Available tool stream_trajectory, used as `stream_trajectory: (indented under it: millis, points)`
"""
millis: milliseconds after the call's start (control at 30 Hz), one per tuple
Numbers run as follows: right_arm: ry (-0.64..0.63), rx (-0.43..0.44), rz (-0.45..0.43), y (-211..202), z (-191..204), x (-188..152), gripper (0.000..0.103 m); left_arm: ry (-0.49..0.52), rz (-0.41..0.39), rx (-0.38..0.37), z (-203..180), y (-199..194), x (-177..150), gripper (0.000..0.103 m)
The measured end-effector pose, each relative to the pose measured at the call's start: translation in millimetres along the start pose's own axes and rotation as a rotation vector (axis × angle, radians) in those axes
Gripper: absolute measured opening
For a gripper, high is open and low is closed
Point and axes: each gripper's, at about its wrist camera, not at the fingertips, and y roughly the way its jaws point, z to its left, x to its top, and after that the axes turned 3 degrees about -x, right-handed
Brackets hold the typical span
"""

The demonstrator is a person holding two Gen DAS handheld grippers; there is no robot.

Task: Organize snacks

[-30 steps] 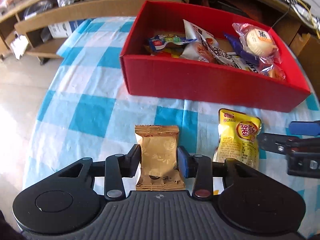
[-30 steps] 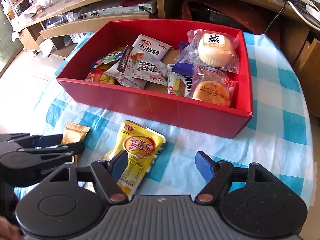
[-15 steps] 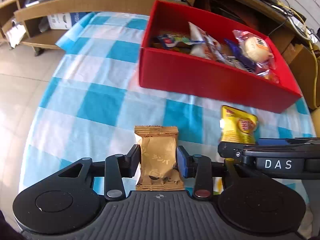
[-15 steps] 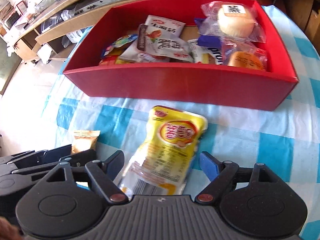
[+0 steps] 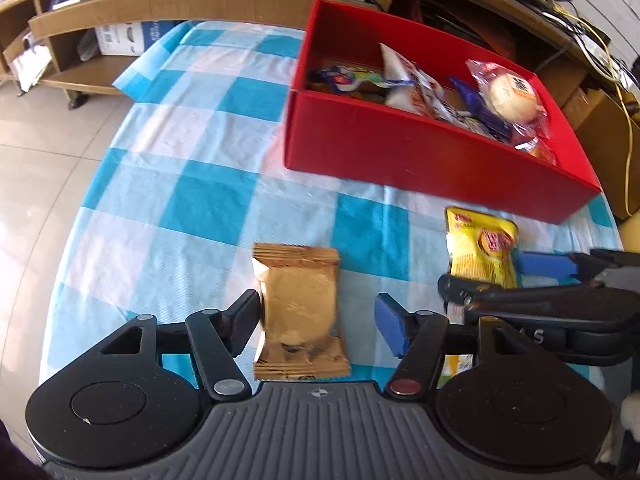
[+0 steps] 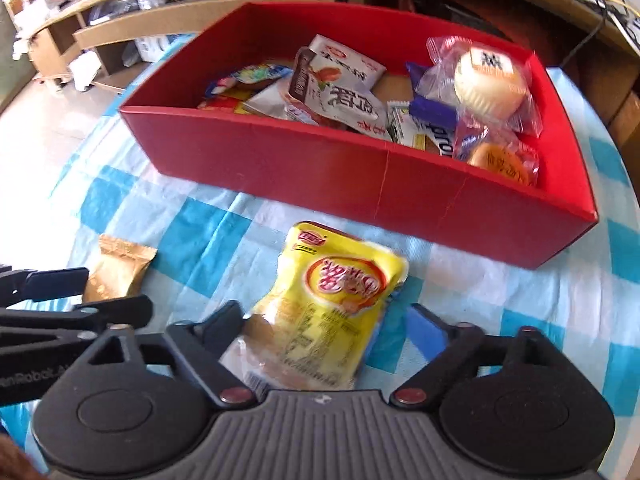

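- The left gripper [image 5: 318, 322] has just been opening; its jaws stand apart around a gold packet [image 5: 299, 312]. The left finger [image 5: 244, 320] is right at the packet's edge, while the blue pad of the right finger [image 5: 390, 330] stands clear of it.
- The gold packet lies flat on the blue-and-white checked tabletop [image 5: 192, 184].
- The right gripper [image 6: 326, 334] has just been closing on a yellow snack bag [image 6: 332, 304], which lies between its jaws on the tabletop. The left finger [image 6: 222, 326] sits at the bag's edge; the blue-padded right finger [image 6: 430, 330] shows a sliver of cloth between itself and the bag, so it isn't pinched.
- The two grippers are side by side, the yellow snack bag to the right of the gold packet.
- Beyond both sits a red box [image 6: 360, 168], already holding several wrapped snacks, among them a pale round bun [image 6: 486, 80] in clear wrap.
- Wooden shelves [image 5: 120, 4] run behind the tabletop.
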Motion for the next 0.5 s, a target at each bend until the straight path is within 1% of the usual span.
stream_trajectory:
  millis: [67,100,200,233,267,300,400,433,467,500]
  points:
    - [0.036,0.039,0.002,-5.0,-10.3,-0.1,0.066,0.0,0.001,-0.009,-0.5,-0.7,-0.7,0.07]
    - [0.048,0.052,0.001,-8.1,-15.7,-0.6,0.065,-0.003,0.001,-0.008,0.3,-0.9,-0.8,0.071]
    - [0.039,0.051,-0.009,-18.8,-21.0,-0.1,0.053,-0.025,0.002,-0.01,3.9,-0.3,-0.1,0.074]
    - [0.047,0.061,-0.009,-21.1,-24.3,0.6,0.04,-0.027,0.002,-0.009,3.5,-0.2,0.5,0.075]
    - [0.069,0.076,0.002,-20.8,-28.1,0.4,0.036,-0.03,0.005,-0.007,3.1,0.5,1.2,0.081]
    - [0.084,0.084,0.024,-17.8,-31.0,-0.3,0.036,-0.037,0.009,-0.008,2.3,1.7,1.7,0.086]
    - [0.153,0.096,0.037,-16.0,-36.6,-0.7,0.038,-0.045,0.01,-0.014,-0.3,2.7,2.6,0.086]
    - [0.184,0.109,0.043,-15.8,-38.0,0.7,0.041,-0.047,0.011,-0.017,-0.6,2.7,2.8,0.086]
    - [0.208,0.125,0.041,-15.7,-38.4,1.4,0.049,-0.048,0.011,-0.014,-0.9,3.1,2.7,0.086]
    - [0.216,0.136,0.04,-14.3,-35.6,3.0,0.054,-0.048,0.009,-0.007,-0.5,3.5,2.8,0.086]
